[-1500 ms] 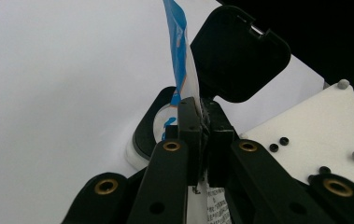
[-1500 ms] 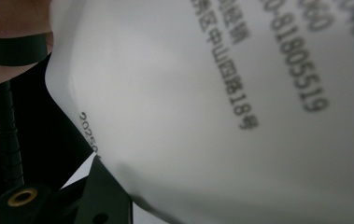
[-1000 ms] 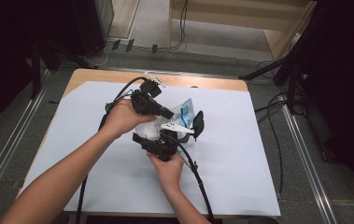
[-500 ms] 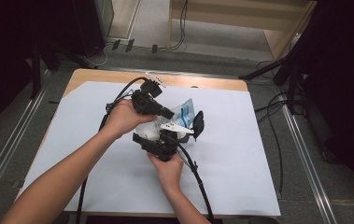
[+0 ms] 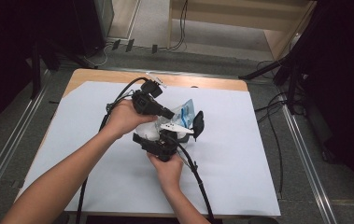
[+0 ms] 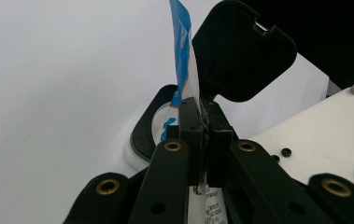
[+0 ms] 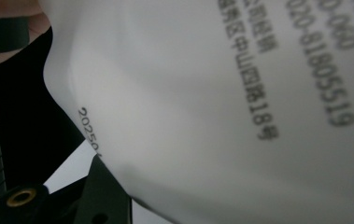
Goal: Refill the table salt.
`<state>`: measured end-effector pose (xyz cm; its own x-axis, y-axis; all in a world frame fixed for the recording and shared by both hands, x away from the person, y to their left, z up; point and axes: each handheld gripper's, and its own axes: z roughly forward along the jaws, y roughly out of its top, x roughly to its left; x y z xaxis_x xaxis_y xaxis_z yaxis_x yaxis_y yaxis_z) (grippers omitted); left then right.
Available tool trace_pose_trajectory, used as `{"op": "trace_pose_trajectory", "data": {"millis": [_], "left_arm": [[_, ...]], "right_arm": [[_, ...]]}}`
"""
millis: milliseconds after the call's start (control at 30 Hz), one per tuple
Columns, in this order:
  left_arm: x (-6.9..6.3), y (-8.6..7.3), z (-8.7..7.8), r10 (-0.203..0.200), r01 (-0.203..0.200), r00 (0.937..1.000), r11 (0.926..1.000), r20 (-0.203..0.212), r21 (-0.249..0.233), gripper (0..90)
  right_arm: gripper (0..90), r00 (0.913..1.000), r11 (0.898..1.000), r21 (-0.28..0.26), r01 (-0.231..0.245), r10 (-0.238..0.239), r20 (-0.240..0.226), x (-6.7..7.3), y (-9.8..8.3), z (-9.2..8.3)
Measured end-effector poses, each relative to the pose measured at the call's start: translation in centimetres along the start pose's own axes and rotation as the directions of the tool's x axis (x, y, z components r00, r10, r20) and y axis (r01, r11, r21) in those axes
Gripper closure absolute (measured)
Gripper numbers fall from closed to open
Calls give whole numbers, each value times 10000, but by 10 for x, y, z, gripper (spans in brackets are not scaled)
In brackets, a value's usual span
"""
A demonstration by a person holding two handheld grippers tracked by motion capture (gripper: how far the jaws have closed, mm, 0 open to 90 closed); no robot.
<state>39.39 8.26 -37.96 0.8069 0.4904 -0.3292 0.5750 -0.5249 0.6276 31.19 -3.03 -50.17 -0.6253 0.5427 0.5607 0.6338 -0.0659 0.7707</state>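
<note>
With the left gripper's [image 6: 202, 135] fingers [image 6: 189, 122] clamped together on the blue-and-white pouch [image 6: 182, 51], we see its edge rising above them. Right gripper [image 5: 165, 140]: pouch against its camera, finger state indeterminate. White tabletop [image 5: 240, 158] lies beneath.

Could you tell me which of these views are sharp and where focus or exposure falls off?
High view: evenly lit and sharp on the white table cover, dark surroundings. Left gripper view: the pinched blue-and-white packet and jaws are crisp, the background cover bleached. Right gripper view: the white packet sits very close, its printed digits soft and smeared at right.
</note>
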Motion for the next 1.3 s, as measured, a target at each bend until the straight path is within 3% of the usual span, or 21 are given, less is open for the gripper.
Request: {"op": "trace_pose_trajectory", "data": {"millis": [367, 1300], "left_arm": [[0, 0, -3, -27, 29, 10000, 9997, 67, -223, 889], [-2, 0, -8, 43, -42, 10000, 9996, 49, -296, 885]], "right_arm": [[568, 9985, 9988, -210, -446, 439, -334, -2, 2, -1], [576, 9971, 9979, -364, -529, 508, -561, 0, 3, -2]]}}
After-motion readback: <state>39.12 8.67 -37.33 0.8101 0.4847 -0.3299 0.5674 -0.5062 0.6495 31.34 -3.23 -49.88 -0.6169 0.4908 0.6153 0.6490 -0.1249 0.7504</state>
